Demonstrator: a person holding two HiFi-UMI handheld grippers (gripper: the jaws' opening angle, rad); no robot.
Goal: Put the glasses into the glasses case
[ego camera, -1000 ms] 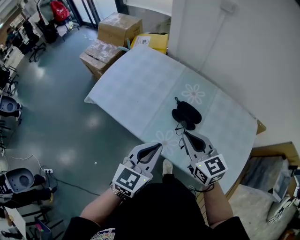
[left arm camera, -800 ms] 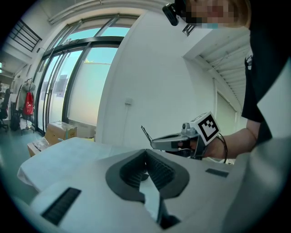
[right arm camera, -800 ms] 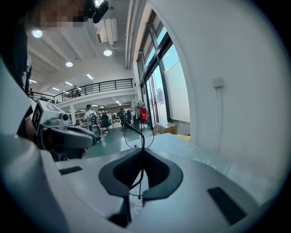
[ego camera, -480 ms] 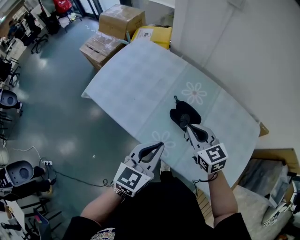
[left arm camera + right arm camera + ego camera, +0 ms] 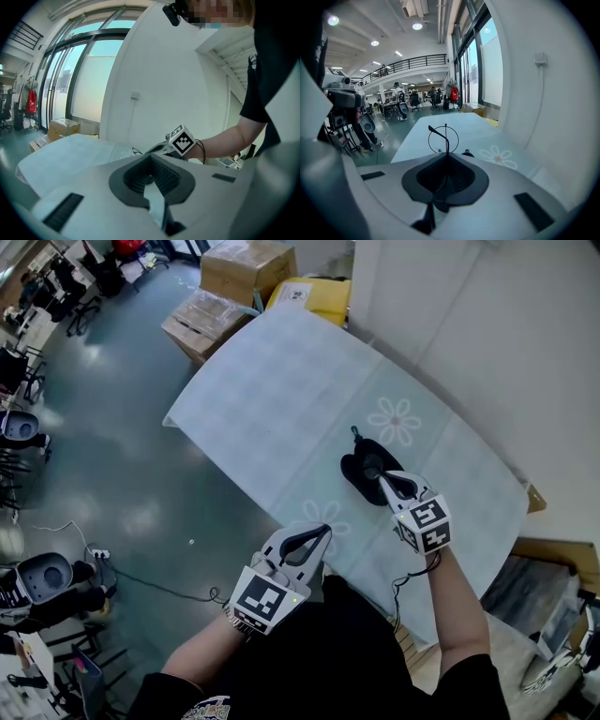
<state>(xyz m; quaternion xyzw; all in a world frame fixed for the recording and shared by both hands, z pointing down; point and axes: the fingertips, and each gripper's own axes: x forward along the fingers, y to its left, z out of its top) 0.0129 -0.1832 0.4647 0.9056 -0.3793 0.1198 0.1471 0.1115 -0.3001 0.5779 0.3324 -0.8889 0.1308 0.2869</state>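
Currently, right gripper (image 5: 381, 475) jaws pinching glasses (image 5: 446, 140) at case (image 5: 355, 468) on tabletop (image 5: 281, 390), left gripper (image 5: 322, 530) jaws pressed together, empty.

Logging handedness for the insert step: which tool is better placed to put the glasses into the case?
Right. The right tool is shut on the glasses over the black case; the left tool is shut, empty, back at the table edge.

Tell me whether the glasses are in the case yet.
Not in. The right gripper is shut on the glasses, holding them just over the black glasses case on the table.
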